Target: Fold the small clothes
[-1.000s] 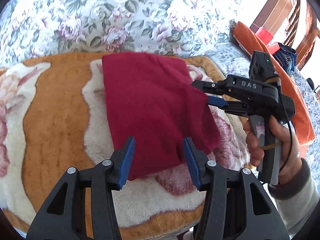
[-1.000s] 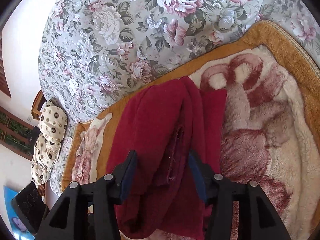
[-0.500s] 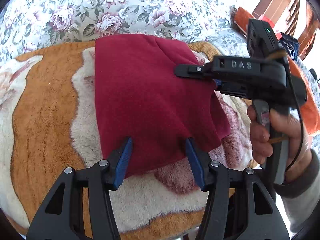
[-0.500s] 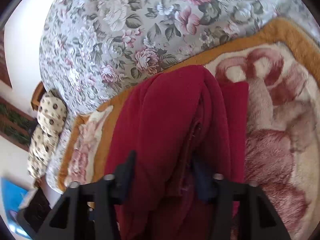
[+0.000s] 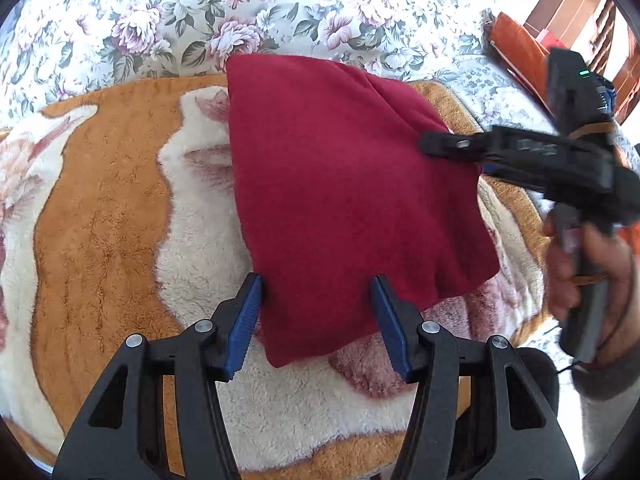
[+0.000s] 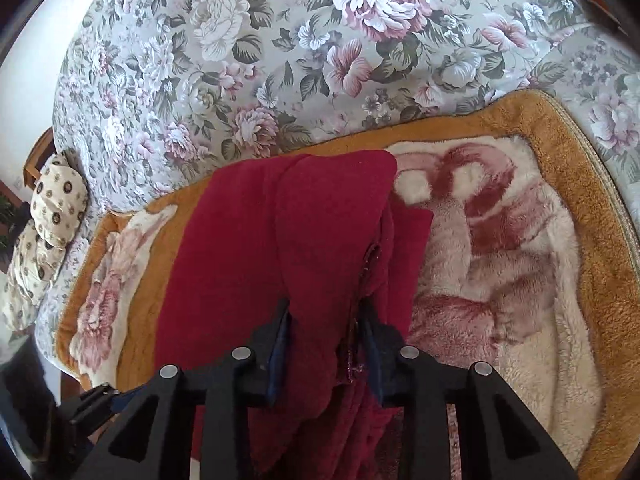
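One soft crimson fleece garment [image 5: 344, 200] drapes fuzzy blanket [image 5: 100, 216].

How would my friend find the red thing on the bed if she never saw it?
Look for the flowery bedspread, then the fluffy orange and white blanket lying on it. In the middle of that blanket sits the folded red cloth. It is the only plain dark red thing there, with no pattern at all.

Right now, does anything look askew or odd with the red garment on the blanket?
Yes. The red garment lies skewed on the plush blanket, and its right edge is bunched into thick folds between the right gripper fingers, with a raw seam showing. The left gripper straddles the near corner, not pinching it.
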A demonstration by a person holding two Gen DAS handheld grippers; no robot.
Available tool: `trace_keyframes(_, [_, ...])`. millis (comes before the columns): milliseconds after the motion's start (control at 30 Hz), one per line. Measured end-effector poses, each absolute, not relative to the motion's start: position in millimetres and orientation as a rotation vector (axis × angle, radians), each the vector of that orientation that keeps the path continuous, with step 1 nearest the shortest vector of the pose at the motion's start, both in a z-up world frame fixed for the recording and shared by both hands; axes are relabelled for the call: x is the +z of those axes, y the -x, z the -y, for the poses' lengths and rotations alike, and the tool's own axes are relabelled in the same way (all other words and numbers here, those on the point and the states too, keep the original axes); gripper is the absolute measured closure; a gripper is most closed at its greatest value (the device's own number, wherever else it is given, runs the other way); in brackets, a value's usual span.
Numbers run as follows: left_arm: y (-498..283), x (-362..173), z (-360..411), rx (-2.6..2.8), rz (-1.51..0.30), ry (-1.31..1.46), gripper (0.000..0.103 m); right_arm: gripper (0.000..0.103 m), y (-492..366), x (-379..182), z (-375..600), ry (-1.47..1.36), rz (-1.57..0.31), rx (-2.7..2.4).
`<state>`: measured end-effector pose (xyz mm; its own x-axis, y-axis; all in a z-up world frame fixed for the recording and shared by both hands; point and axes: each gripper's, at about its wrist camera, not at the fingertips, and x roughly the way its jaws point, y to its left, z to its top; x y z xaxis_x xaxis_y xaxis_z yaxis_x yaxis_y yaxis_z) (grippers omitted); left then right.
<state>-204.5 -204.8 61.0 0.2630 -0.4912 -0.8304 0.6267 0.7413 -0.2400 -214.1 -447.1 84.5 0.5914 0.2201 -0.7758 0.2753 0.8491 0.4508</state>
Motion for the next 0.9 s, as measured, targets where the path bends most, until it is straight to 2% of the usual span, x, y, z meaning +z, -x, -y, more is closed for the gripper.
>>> trace_keyframes(167, [201.3, 57.8, 205.1, -0.751, -1.070, -0.132, 0.048, 0.067, 258.4, 131.9, 417.0, -0.489, -0.893, 0.061])
trace_keyframes(300, [201.0, 54.1, 204.3, -0.744, -1.076, -0.134, 0.047, 0.068, 270.8, 118.2, 391.9, -0.482, -0.947, 0.109])
trace_keyframes(333, [200.7, 53.4, 203.8, -0.741, -1.079, -0.130, 0.047, 0.072, 269.2, 107.6, 388.9, -0.465, -0.972, 0.094])
trace_keyframes(367, [200.5, 53.4, 203.6, -0.738, -1.082, -0.125, 0.047, 0.091, 267.9, 97.8, 388.4, -0.464, -0.991, 0.086])
trace_keyframes(400, [201.0, 53.9, 203.4, -0.737, -1.083, -0.126, 0.047, 0.097, 269.8, 90.0, 390.9, -0.494, -0.997, 0.098])
trace_keyframes(467, [203.6, 55.9, 203.4, -0.743, -1.078, -0.137, 0.047, 0.097, 279.1, 87.5, 398.2, -0.519, -0.976, 0.086])
trace_keyframes(567, [205.5, 52.3, 204.6, -0.755, -1.071, -0.132, 0.039, 0.097, 293.9, 83.3, 411.0, -0.548, -0.956, 0.051])
trace_keyframes(667, [206.4, 47.3, 208.9, -0.737, -1.068, -0.145, 0.038, 0.097, 285.1, 61.5, 405.2, -0.517, -1.020, 0.032])
trace_keyframes(767, [207.3, 50.5, 206.4, -0.738, -1.071, -0.142, 0.038, 0.097, 284.4, 65.9, 407.9, -0.524, -1.019, 0.015])
trace_keyframes(900, [207.2, 63.9, 202.1, -0.715, -1.045, -0.149, 0.038, 0.087, 293.4, 100.6, 409.1, -0.506, -0.961, 0.006])
